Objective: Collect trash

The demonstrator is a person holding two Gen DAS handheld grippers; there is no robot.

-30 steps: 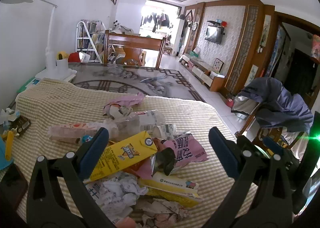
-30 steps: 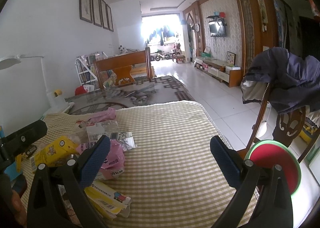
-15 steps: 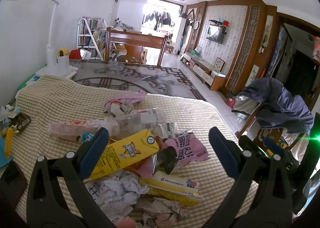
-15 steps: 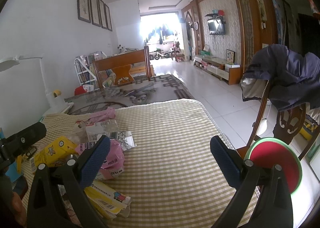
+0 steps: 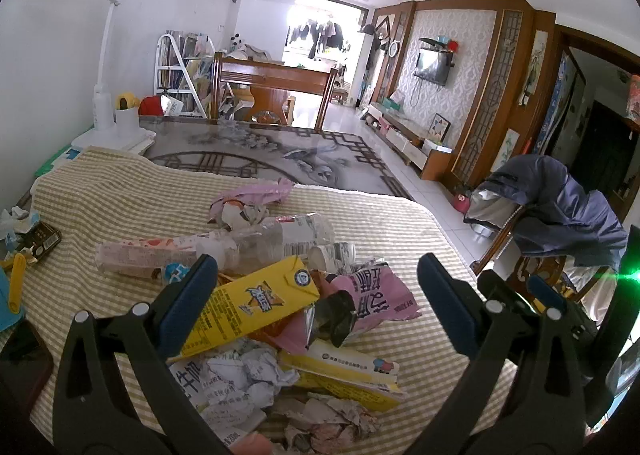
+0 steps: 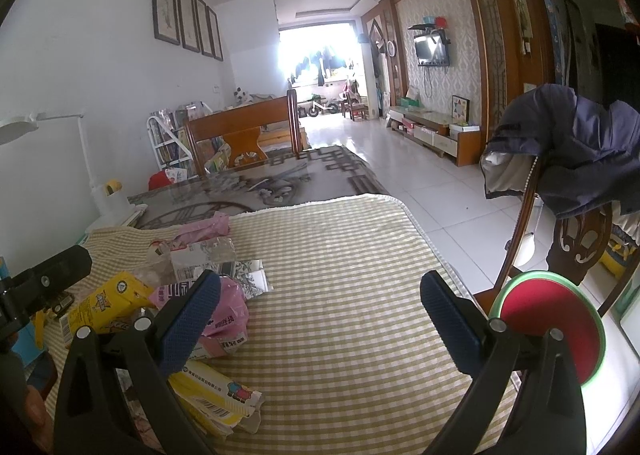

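In the left wrist view the trash still lies heaped on the checked cloth of the bench (image 5: 120,199): a yellow drink carton (image 5: 248,305), a crumpled pink wrapper (image 5: 376,295), a clear plastic bottle (image 5: 276,235), balled paper (image 5: 244,375) and a flat yellow-and-white box (image 5: 344,371). Nothing looks gathered yet, so I judge the collecting has barely begun. The left gripper (image 5: 318,279) hangs over the pile with its fingers (image 5: 188,299) wide apart, holding nothing; whether a tip grazes the carton I cannot tell.

In the right wrist view the right gripper (image 6: 320,297) is likewise spread and empty, above bare cloth just beside the pile. A red bin with a green rim (image 6: 560,319) stands off the bench's right edge, probably the destination.
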